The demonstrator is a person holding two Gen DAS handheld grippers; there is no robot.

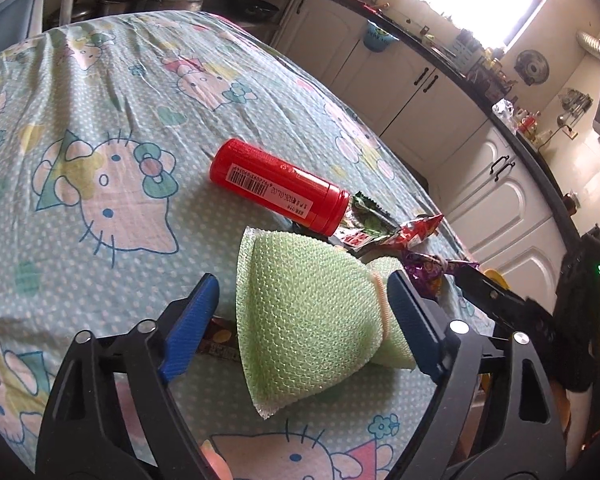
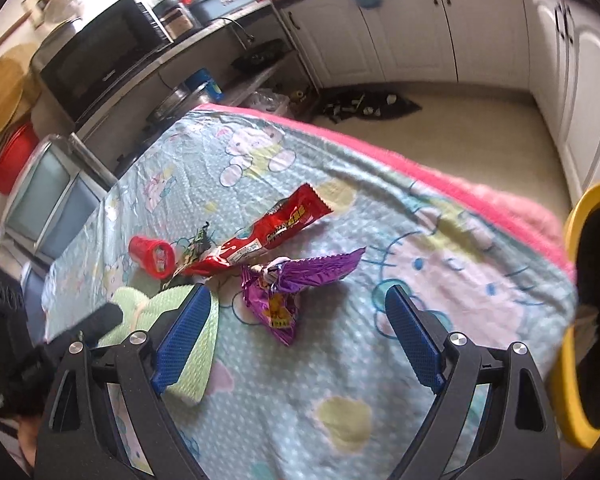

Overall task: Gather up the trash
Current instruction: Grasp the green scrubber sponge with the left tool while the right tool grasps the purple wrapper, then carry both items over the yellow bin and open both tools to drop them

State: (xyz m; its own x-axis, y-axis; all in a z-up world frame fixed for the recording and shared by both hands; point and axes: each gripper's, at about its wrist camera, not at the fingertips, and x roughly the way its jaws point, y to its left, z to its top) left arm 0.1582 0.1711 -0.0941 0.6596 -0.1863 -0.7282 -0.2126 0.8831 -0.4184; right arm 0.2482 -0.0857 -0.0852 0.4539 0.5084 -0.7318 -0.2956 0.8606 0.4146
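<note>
The left tool (image 1: 302, 312) is gaping wide around the green foam net (image 1: 300, 320) near the table's (image 1: 100, 120) right edge. The right tool (image 2: 300, 328) is hovering wide open, empty, near the purple wrapper (image 2: 284, 292).

2 wrist cameras are looking down low over the tablecloth (image 1: 100, 92), the left facing the cabinets (image 1: 440, 100), both sharing the red bottle (image 1: 278, 186) (image 2: 152, 256).

- Left gripper (image 1: 302, 312): jaws spread wide, angled down, blue pads (image 1: 188, 330) facing each other.
- Right gripper (image 2: 298, 330): jaws wide apart, tilted downward, holding nothing.
</note>
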